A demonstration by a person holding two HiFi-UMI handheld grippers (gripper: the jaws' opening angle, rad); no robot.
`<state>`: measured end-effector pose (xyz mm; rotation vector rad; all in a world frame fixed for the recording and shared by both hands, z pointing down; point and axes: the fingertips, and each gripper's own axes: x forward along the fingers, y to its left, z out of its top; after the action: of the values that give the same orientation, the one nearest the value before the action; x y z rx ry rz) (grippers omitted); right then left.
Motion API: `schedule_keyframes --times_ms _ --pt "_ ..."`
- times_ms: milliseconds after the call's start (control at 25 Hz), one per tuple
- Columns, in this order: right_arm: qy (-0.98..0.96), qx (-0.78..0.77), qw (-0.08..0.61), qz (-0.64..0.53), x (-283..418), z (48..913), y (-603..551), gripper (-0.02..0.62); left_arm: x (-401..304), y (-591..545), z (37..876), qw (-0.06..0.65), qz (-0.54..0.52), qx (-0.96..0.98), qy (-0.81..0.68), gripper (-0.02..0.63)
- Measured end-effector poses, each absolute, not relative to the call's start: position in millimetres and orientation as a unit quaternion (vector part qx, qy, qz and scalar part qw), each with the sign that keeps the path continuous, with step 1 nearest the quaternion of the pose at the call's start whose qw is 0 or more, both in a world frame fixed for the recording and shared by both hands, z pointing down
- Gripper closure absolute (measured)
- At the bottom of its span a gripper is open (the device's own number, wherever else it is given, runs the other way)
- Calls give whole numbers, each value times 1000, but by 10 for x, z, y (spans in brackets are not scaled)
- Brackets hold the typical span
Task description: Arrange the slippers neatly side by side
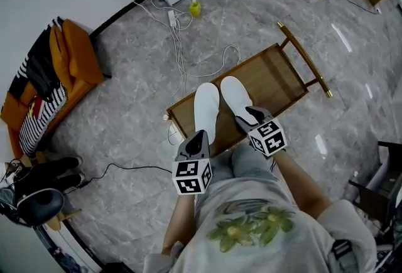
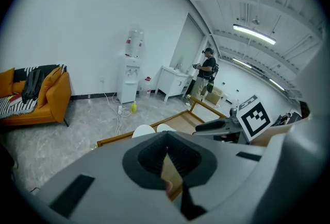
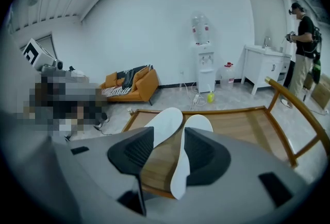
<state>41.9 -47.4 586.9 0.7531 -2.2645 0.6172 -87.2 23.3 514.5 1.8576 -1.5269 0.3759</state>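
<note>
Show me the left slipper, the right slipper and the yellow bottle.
left slipper (image 1: 206, 108), head view, middle of its white surface
right slipper (image 1: 234, 95), head view, its front half
yellow bottle (image 1: 195, 9), head view, its body

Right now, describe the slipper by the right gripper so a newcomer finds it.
Find the wooden rack on the grey floor. Of the white pair lying on it, it is the right slipper, the one with its heel at the right gripper.
</note>
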Motion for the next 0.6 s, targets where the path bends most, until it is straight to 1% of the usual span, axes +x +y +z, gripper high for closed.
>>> schedule_keyframes --times_ms 600 --pt "-856 283 296 317 -71 5987 -436 425 -1049 202 5304 357 149 701 -599 591"
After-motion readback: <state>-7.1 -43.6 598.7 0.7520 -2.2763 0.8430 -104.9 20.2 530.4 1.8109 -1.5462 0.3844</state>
